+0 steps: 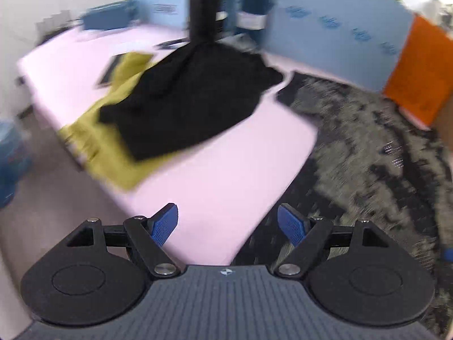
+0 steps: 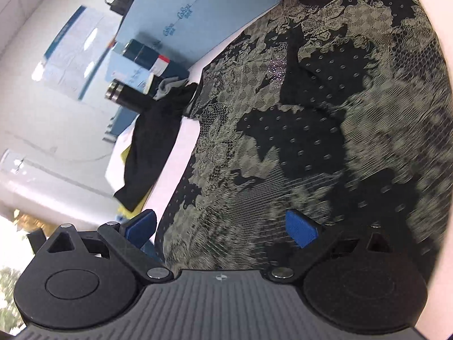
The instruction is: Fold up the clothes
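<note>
Hovering over the pink tabletop (image 1: 226, 192), our left gripper (image 1: 228, 223) gapes wide, empty; right gripper (image 2: 222, 229) likewise wide, gripping nothing, above the patterned garment (image 2: 325, 119) spread at the near edge, black garment (image 1: 192, 96) heaped on a yellow-green one (image 1: 113, 153) toward the far corner.

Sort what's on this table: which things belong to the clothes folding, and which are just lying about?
Job: patterned lace garment; black garment; yellow-green garment.

Lying about: black cylindrical flask; dark tablet-like slab; blue boxes.
</note>
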`<state>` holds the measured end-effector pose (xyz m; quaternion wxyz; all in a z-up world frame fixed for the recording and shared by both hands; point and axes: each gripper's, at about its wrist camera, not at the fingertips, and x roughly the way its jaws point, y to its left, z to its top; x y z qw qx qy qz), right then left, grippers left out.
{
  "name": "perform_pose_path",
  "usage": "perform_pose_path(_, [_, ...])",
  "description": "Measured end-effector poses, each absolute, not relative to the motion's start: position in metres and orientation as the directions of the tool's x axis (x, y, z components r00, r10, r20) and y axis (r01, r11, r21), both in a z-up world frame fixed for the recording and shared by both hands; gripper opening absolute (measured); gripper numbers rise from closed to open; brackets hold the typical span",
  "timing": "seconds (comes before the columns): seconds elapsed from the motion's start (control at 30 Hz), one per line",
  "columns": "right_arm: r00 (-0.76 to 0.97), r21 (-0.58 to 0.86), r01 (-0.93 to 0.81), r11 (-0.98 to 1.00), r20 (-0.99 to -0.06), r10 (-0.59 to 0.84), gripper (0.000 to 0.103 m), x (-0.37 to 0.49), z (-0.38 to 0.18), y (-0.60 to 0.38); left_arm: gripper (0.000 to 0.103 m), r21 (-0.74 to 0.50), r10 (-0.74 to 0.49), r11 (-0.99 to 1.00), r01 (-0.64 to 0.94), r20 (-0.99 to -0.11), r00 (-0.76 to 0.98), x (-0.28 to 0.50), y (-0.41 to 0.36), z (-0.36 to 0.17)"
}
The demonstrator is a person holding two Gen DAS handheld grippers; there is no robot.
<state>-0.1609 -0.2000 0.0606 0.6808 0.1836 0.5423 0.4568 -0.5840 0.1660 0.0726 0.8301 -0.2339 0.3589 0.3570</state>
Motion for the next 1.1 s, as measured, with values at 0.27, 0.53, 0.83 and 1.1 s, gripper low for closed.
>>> perform_pose_path(0.27, [0.1,0.664,-0.497,0.559,-0.596,0.797,0.098,-0.21,0.067,-0.168,0.076,-0.325,0.239,0.708,-0.627,-0.725,0.646,-0.54,0.243,0.066])
perform_pose_path(0.53, [0.107,0.657,-0.558,0.507,-0.549,0.829,0.098,-0.205,0.068,-0.158,0.074,-0.555,0.098,0.544,-0.629,-0.703,0.704,-0.461,0.287,0.029])
perform_pose_path(0.83, [0.168,0.694,-0.49,0.527,-0.518,0.839,0.098,-0.2,0.066,-0.179,0.069,-0.531,0.101,0.454,-0.715,-0.767,0.634,-0.414,0.315,-0.003])
perform_pose_path(1.1, [0.335,0.69,-0.417,0.592,-0.489,0.806,0.098,-0.229,0.072,-0.164,0.069,-0.468,0.021,0.637,-0.613,-0.784,0.62,-0.372,0.353,-0.007])
